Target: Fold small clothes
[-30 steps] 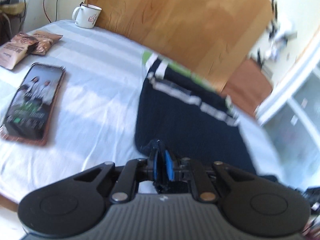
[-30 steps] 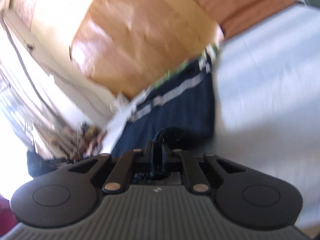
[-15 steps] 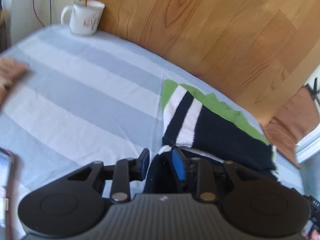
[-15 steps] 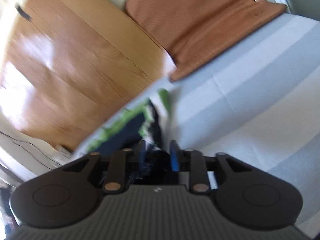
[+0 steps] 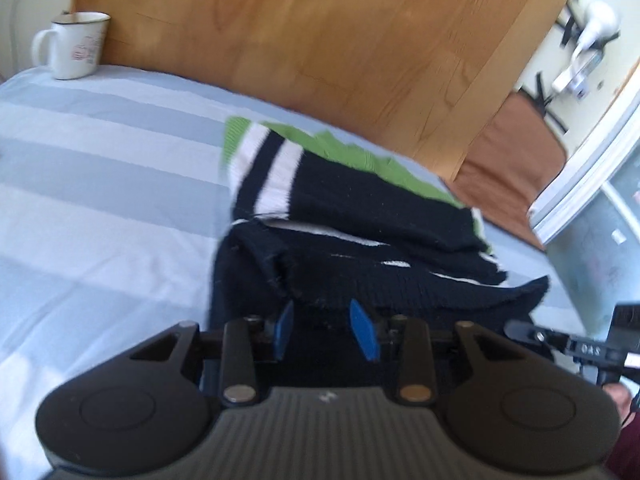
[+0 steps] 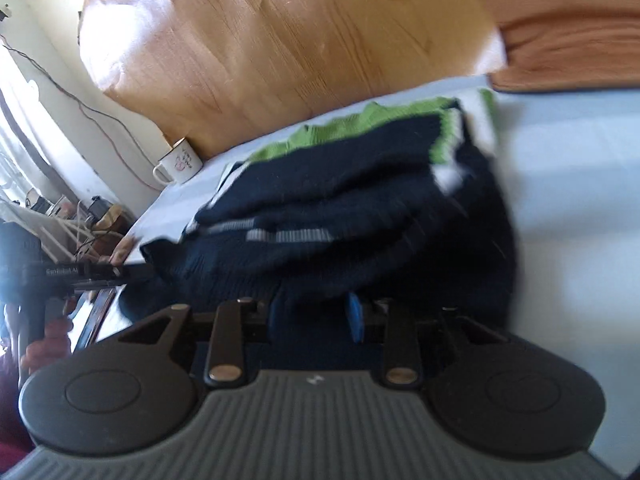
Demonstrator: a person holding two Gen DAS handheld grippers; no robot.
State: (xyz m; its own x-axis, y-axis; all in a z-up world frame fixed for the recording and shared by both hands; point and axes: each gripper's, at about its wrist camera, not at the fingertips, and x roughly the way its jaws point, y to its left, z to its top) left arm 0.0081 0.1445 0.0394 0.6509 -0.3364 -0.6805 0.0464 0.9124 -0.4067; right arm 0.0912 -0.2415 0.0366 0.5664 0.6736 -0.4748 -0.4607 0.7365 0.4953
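Striped bed [image 5: 100, 184] under wood floor view | sweater [image 5: 360, 232] folded, lying just ahead of both claws, long axis crosswise | left claw [image 5: 325, 330] open, hem edge between fingers | right claw [image 6: 316, 314] open, at opposite end | mug [image 5: 74, 46] far left.

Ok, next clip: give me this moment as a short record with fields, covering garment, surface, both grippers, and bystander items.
garment: dark knit sweater with white stripes and green trim, folded over itself
surface: striped bedsheet
left gripper: open, fingers apart at the near hem
right gripper: open, at the near edge of the sweater
bystander items: white enamel mug by the wooden headboard
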